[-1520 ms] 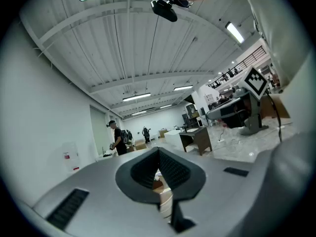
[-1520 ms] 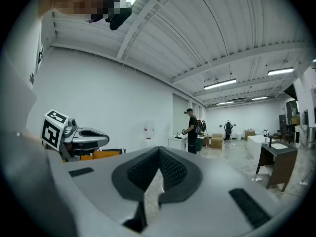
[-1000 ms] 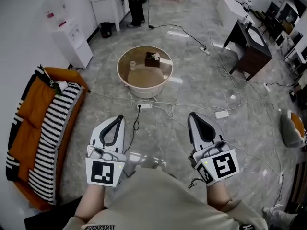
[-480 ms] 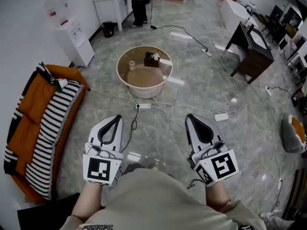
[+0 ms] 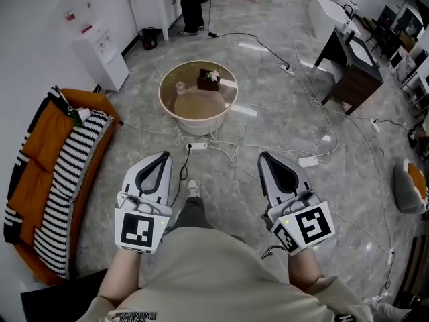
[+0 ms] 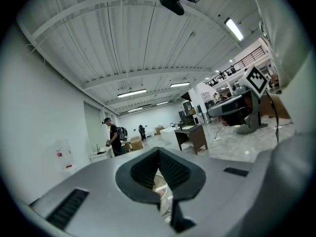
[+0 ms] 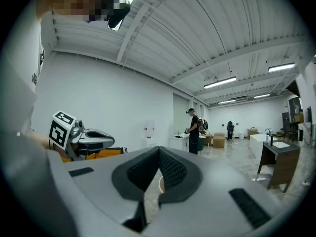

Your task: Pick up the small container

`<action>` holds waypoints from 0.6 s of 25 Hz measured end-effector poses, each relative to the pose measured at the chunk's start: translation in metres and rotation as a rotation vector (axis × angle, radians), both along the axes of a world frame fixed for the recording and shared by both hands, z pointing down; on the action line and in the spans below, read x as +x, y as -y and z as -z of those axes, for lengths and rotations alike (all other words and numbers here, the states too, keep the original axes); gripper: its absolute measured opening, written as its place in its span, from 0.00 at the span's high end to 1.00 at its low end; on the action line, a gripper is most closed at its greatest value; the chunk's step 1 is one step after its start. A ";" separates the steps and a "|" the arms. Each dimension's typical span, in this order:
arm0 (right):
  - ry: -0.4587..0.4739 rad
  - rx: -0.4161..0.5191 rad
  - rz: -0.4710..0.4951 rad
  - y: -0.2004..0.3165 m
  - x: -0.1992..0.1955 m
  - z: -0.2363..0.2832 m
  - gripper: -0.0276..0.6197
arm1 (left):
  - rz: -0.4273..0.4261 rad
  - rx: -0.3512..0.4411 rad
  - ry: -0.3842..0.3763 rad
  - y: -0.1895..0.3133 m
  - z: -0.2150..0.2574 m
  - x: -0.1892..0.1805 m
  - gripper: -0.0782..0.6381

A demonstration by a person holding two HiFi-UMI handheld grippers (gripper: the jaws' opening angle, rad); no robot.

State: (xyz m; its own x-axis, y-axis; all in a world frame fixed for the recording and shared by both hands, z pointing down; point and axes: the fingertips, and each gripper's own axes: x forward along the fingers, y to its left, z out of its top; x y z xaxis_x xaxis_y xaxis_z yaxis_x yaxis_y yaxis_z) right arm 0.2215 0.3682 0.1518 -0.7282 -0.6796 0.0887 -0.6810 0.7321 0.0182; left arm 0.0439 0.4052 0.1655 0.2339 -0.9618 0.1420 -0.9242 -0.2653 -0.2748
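Both pairs of jaws are pressed together on nothing as the left gripper [image 5: 163, 155] and right gripper [image 5: 264, 157] ride at waist height. A shoe [image 5: 192, 188] has swung into view between them within the last second, a stride toward the table [image 5: 198, 127]. There the small container [image 5: 179, 86] stands near a dark box [image 5: 208, 81], well out of reach; the approach looks barely begun.

- We count two claws [image 5: 163, 155] [image 5: 264, 157].
- We see one table [image 5: 161, 99], bearing one container [image 5: 179, 86] and one box [image 5: 207, 82].
- We find one sofa [image 5: 40, 173].
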 end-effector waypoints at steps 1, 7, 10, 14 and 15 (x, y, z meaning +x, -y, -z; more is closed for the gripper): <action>0.001 0.003 -0.003 0.003 -0.001 -0.003 0.96 | -0.001 0.003 -0.001 0.003 -0.002 -0.001 0.88; -0.003 -0.001 -0.030 0.032 -0.001 -0.024 0.96 | -0.005 -0.009 0.016 0.031 -0.021 -0.010 0.88; -0.005 -0.015 -0.036 0.051 -0.009 -0.038 0.96 | -0.007 -0.010 0.020 0.053 -0.032 -0.018 0.88; -0.006 -0.032 -0.032 0.082 -0.022 -0.050 0.96 | -0.012 -0.016 0.017 0.086 -0.042 -0.029 0.88; -0.007 -0.034 -0.032 0.092 -0.026 -0.052 0.96 | -0.012 -0.018 0.015 0.095 -0.043 -0.033 0.88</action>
